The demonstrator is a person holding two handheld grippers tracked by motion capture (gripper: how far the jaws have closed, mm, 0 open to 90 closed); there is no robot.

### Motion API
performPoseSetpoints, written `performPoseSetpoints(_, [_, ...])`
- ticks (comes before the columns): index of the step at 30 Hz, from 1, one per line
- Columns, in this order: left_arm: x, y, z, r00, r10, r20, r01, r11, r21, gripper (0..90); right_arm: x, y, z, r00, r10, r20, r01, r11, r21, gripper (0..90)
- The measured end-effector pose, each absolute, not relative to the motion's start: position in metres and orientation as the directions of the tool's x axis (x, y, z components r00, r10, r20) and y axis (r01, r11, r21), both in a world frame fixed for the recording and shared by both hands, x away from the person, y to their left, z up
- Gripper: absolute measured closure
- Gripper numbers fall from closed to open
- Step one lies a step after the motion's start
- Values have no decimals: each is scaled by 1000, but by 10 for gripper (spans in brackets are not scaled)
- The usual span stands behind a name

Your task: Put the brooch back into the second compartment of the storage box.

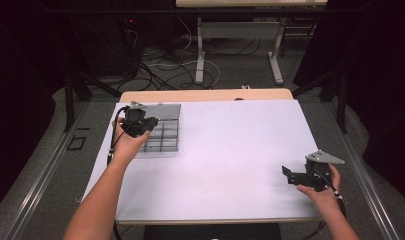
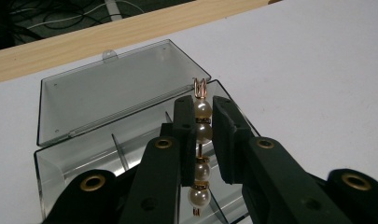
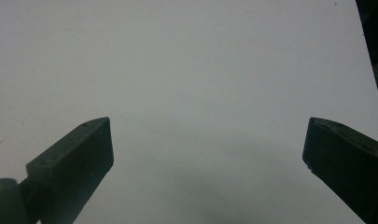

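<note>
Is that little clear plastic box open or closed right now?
Open. In the left gripper view the clear box's lid is swung back and stands up behind the divided compartments, while the left gripper holds a pearl pin above them.

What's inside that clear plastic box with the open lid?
The clear box shows thin dividers splitting it into compartments; the ones visible look empty. The left gripper, holding a pearl pin, covers the nearer compartments.

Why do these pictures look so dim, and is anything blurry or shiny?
High view: the room beyond the white table is dark, so the table alone looks bright. Left gripper view: sharp on the string of white pearl beads with gold fittings; the clear plastic compartment box shows pale reflections. Right gripper view: the near black fingers look soft, with a faint shadow beneath.
</note>
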State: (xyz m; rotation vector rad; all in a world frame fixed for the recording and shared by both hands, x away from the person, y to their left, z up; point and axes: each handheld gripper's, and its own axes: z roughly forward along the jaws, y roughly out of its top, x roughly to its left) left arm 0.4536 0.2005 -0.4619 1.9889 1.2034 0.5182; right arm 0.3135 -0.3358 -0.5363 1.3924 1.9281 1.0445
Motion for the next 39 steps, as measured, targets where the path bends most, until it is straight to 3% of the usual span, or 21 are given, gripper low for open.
performPoseSetpoints(39, [489, 209, -497, 453, 891, 2, 583, -298, 756, 803, 313, -337, -536, -304, 953, -6, 525, 173, 833, 18])
